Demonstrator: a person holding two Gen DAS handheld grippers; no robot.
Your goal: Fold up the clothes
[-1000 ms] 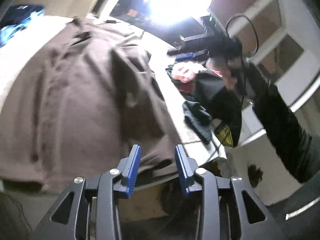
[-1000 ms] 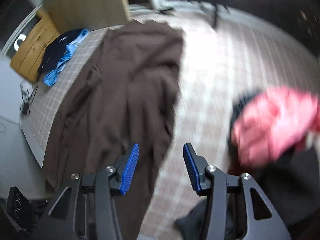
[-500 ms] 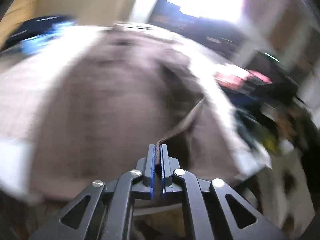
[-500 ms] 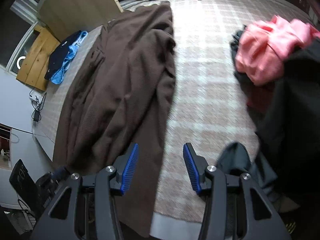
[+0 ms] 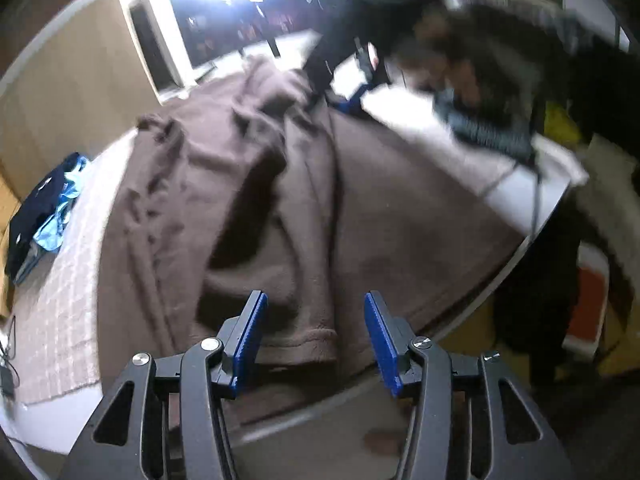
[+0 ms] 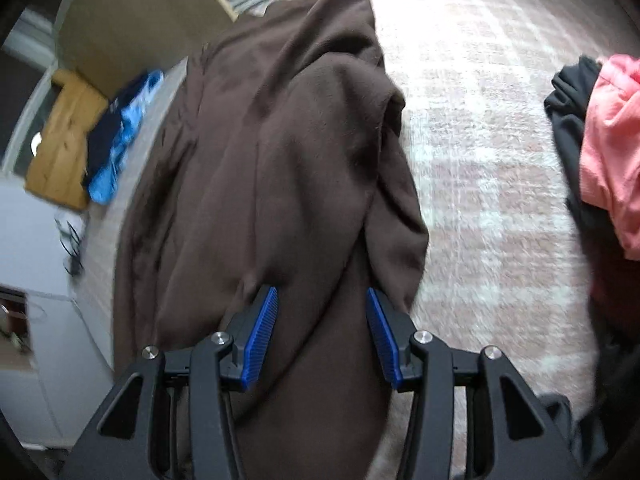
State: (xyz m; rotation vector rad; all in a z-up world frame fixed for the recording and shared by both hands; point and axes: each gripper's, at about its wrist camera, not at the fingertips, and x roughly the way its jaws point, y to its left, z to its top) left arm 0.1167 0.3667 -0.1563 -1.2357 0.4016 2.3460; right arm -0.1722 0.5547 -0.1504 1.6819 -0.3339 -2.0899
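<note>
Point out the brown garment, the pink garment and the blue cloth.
brown garment [image 6: 280, 152], right wrist view, its middle.
pink garment [image 6: 612, 136], right wrist view, its bunched folds.
blue cloth [image 6: 124, 140], right wrist view, its light blue part.

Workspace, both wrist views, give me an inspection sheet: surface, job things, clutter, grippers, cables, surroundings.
Surface: checked cloth over the table.
Job's things: brown garment spread lengthwise, rumpled, its hem at the near edge.
Clutter: pink garment on dark clothes at right; blue and navy clothes at far left.
Grippers: left gripper open over the hem; right gripper open over the brown garment.
Cables: black cable over the table's edge.
Surroundings: wooden panel behind the table.
</note>
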